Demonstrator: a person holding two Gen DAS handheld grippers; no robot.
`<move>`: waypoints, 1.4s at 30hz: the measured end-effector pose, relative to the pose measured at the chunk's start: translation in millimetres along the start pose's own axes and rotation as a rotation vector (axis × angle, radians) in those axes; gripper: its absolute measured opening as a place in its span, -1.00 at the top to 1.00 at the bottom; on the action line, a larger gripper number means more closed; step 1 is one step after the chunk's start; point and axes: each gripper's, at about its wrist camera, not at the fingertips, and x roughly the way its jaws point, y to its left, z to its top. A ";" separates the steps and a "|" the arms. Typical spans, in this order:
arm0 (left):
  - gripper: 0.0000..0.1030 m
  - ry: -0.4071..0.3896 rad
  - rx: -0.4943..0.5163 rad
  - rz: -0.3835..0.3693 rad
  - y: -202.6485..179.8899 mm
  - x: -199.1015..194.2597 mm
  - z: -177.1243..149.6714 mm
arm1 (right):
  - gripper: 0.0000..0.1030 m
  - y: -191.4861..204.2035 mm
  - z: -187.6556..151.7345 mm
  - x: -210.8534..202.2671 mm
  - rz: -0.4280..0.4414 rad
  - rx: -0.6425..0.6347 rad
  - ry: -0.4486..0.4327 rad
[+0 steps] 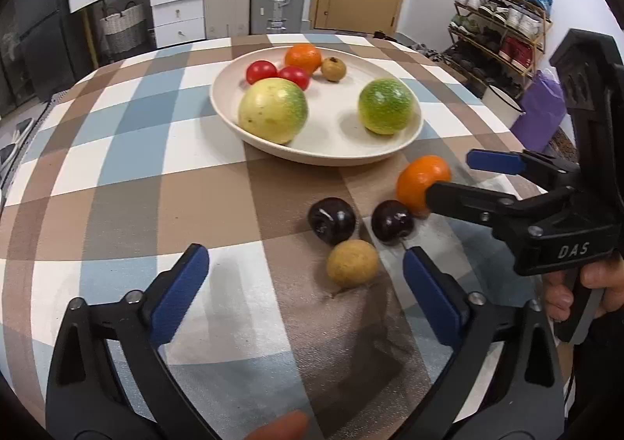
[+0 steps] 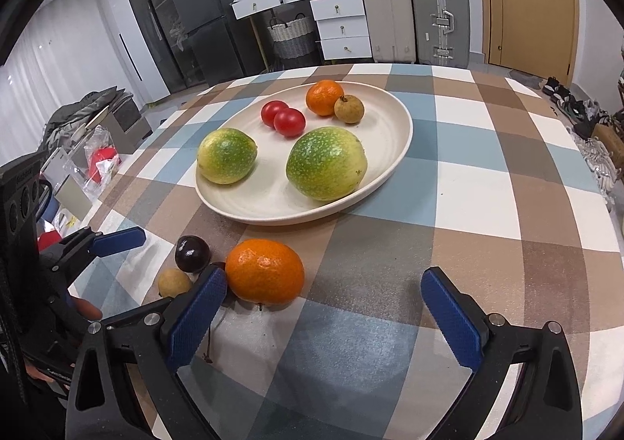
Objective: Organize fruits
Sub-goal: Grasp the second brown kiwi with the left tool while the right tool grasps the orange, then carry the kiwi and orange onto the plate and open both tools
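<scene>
Left wrist view. Domestic room: drawers, suitcases, a door, a shoe rack [image 1: 503,15] at right. Checked tablecloth [image 1: 128,167] over the table. Cream plate [image 1: 323,157] mid-table holds two large green-yellow fruits, two red ones, an orange and a small brown fruit. Loose on the cloth, nearer than the plate: two dark plums [image 1: 332,220], a tan round fruit [image 1: 352,262], a loose orange [image 1: 423,182]. Left gripper [image 1: 306,292] jaws stand wide apart, nothing between the pads. The tan fruit sits just ahead, toward the right-hand finger, so it lies off the midline. Right gripper [image 1: 460,175] enters from the right, jaws apart; its near finger looks to be against the loose orange, though contact cannot be confirmed here.

Right wrist view. Same table, fridge [image 2: 202,11] and curtain behind. Right gripper [image 2: 323,307] jaws wide apart, clamped on nothing. Loose orange [image 2: 265,271] lies just beside the left-hand pad, at the inner edge of the gap, not centred. Judgement: a shift of the gripper toward the orange is needed before closing. The fruit is round, so no axis to align.

Only this view shows one plum [image 2: 192,253] partly hidden behind the finger, with a stalk trailing on the cloth. Only the left view shows both plums whole. The right hand is nearer the orange, the left nearer the tan fruit [image 2: 174,283].
</scene>
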 end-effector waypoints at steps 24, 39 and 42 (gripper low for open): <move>0.53 -0.022 0.089 -0.137 -15.3 -11.6 -5.4 | -0.05 17.0 -2.9 -0.4 0.123 -0.062 0.003; 0.53 -0.080 0.034 -0.113 -3.4 -20.0 -0.9 | 0.19 20.0 -4.2 -4.7 0.144 -0.075 -0.020; 0.53 -0.095 0.024 -0.097 -0.7 -21.5 0.8 | 0.19 20.1 -3.4 -10.8 0.146 -0.078 -0.043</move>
